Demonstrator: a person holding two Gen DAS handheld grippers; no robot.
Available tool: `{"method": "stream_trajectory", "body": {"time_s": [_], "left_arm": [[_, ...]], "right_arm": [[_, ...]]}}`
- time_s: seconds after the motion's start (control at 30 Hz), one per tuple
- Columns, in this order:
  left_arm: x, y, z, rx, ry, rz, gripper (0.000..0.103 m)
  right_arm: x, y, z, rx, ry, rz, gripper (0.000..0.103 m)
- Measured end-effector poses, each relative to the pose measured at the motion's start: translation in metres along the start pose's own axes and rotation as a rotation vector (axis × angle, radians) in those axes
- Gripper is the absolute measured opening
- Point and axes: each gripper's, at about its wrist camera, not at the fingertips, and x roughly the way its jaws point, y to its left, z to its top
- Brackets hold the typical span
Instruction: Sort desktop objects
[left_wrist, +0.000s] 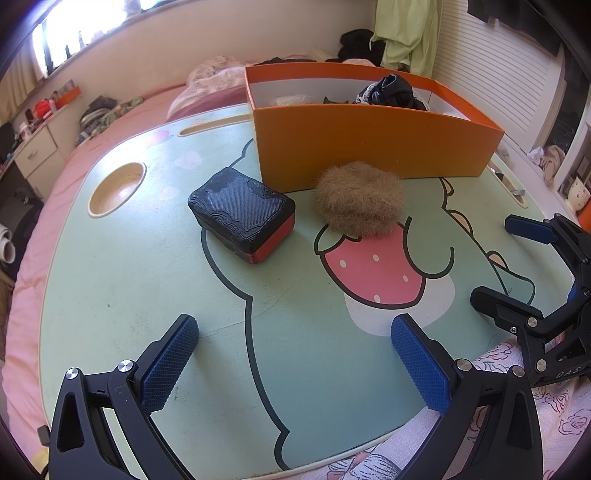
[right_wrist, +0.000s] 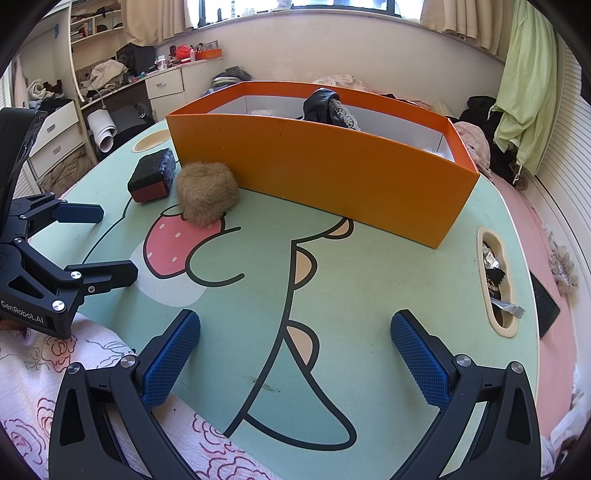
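Both hand-held grippers, left and right, hover wide open and empty over the desk; "GenRobot.AI" marks the left one's body.

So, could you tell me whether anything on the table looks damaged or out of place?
Yes: the black block left of the furry ball has a rough, ragged top surface, like a flawed print. Both lie outside the orange box. Crumpled wrappers sit in the table's side slot.

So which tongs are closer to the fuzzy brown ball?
Left. The left tongs sit open right in front of the fuzzy brown fur ball; the right tongs, also open, are off to its right side.
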Motion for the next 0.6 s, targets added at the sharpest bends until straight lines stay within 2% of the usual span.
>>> {"method": "stream_trajectory", "body": {"time_s": [0.37,0.6], "left_arm": [[0.000,0.000,0.000,-0.001,-0.001,-0.001,0.103],[0.001,-0.002,0.000,0.000,-0.002,-0.001,0.103]], "right_arm": [[-0.009,-0.005,0.003,0.028,-0.006,-0.006,0.103],[-0.016,0.001,0.031,0.034,-0.048,0.129,0.103]]}}
